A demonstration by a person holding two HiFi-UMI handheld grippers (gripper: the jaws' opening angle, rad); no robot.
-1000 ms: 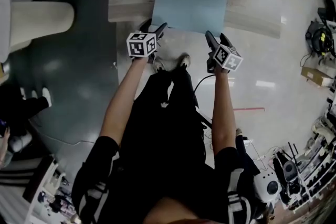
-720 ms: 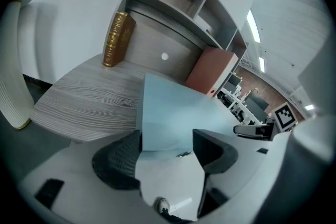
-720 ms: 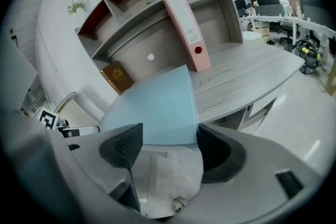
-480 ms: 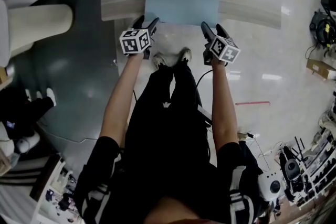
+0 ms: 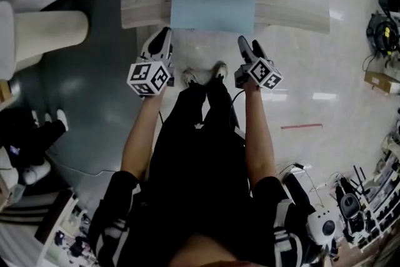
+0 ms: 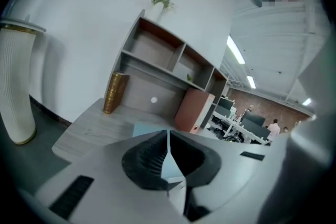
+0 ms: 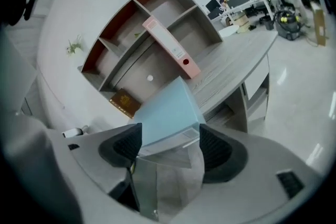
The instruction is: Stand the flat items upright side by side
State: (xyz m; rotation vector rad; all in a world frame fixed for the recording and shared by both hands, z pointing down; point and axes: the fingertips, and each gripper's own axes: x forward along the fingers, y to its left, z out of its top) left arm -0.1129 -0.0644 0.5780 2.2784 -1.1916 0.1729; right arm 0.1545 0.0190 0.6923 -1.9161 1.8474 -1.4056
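My left claw (image 5: 164, 35) has just been closing, on nothing. My right claw (image 5: 247, 44) gapes wide, just short of the blue folder (image 5: 212, 2) lying flat at the surface's (image 5: 145, 4) near edge. I'm still approaching, I judge; next I should grip that edge and tip it upright.

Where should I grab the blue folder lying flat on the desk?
Probably the folder's thick near edge, from the front, with the open right gripper. It lies flat, so its top offers no hold; that edge sits by the desk's front, facing you.
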